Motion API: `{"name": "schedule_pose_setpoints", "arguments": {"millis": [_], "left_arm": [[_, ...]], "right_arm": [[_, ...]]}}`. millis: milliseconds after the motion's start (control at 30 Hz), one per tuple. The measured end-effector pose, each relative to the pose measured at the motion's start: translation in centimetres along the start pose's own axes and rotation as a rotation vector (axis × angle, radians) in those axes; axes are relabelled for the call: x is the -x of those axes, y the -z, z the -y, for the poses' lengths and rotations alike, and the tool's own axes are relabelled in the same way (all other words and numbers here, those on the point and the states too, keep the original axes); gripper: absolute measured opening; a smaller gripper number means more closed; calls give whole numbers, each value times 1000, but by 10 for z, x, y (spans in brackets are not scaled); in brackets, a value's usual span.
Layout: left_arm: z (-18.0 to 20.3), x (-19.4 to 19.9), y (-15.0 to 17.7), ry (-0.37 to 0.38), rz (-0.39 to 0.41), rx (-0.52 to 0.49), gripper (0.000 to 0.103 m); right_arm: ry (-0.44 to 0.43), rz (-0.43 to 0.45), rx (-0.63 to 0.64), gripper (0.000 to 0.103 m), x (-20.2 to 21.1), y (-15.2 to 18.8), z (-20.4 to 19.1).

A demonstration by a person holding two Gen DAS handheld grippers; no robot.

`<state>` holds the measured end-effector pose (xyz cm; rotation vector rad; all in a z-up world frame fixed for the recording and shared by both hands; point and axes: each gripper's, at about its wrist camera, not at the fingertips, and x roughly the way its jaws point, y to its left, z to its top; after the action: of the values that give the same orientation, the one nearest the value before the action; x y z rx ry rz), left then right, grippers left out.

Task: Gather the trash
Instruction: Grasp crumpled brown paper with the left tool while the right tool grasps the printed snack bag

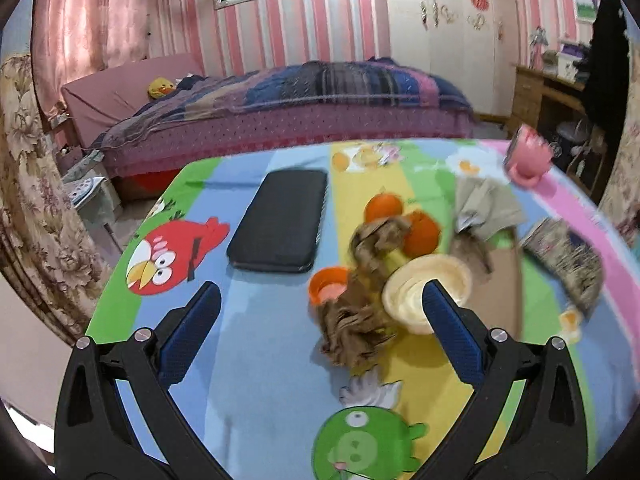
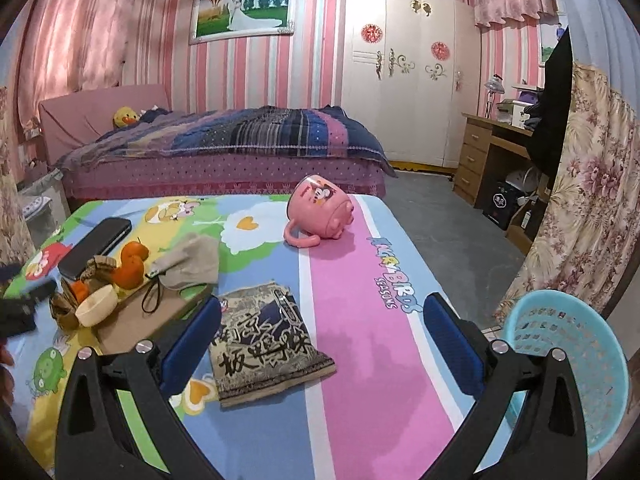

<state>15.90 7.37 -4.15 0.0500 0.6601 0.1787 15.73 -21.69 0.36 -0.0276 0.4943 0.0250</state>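
Note:
Crumpled brown paper (image 1: 360,312) lies on the cartoon tablecloth (image 1: 256,360) between my left gripper's (image 1: 320,288) open fingers, just ahead of the tips; nothing is held. More crumpled paper (image 1: 380,236) rests against two oranges (image 1: 422,232). A printed snack bag (image 2: 264,340) lies flat by the left finger of my right gripper (image 2: 323,302), which is open and empty above the pink stripe. A light blue mesh basket (image 2: 572,368) stands off the table's right edge, beside the right finger. The snack bag (image 1: 568,256) also shows at the right of the left wrist view.
A cream bowl (image 1: 428,292), a small orange cup (image 1: 328,286), a black phone case (image 1: 280,220), a grey pouch (image 1: 484,204) and a tipped pink mug (image 2: 320,212) share the table. A bed (image 2: 224,152) lies beyond; desk (image 2: 492,148) and floral curtain (image 2: 580,220) at right.

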Motion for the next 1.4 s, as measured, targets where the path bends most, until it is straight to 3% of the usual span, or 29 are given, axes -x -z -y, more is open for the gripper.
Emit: {"name": "schedule_pose_setpoints", "arguments": {"millis": [100, 200, 300, 433, 633, 900, 1133, 1233, 1400], "left_arm": [[-10, -11, 3, 17, -38, 52, 94], [-16, -24, 4, 79, -84, 101, 79], [-7, -31, 8, 134, -129, 79, 64], [4, -24, 9, 156, -120, 36, 40], [12, -5, 2, 93, -59, -12, 37], [12, 29, -15, 87, 52, -6, 37], [18, 28, -22, 101, 37, 13, 37], [20, 29, -25, 117, 38, 29, 37], [30, 37, -28, 129, 59, 21, 37]], "right_arm": [[15, -43, 29, 99, -9, 1, -5], [15, -73, 54, 99, -15, 5, -6], [6, -80, 53, 99, -17, 6, -5], [-23, -86, 44, 99, -17, 7, -5], [-59, -117, 60, 99, -28, 14, -13], [-74, -202, 58, 98, -51, 22, -23], [-76, -306, 46, 87, -74, 28, -20], [-103, -345, 43, 76, -80, 32, -20], [-110, -357, 49, 71, -82, 34, -23]]}}
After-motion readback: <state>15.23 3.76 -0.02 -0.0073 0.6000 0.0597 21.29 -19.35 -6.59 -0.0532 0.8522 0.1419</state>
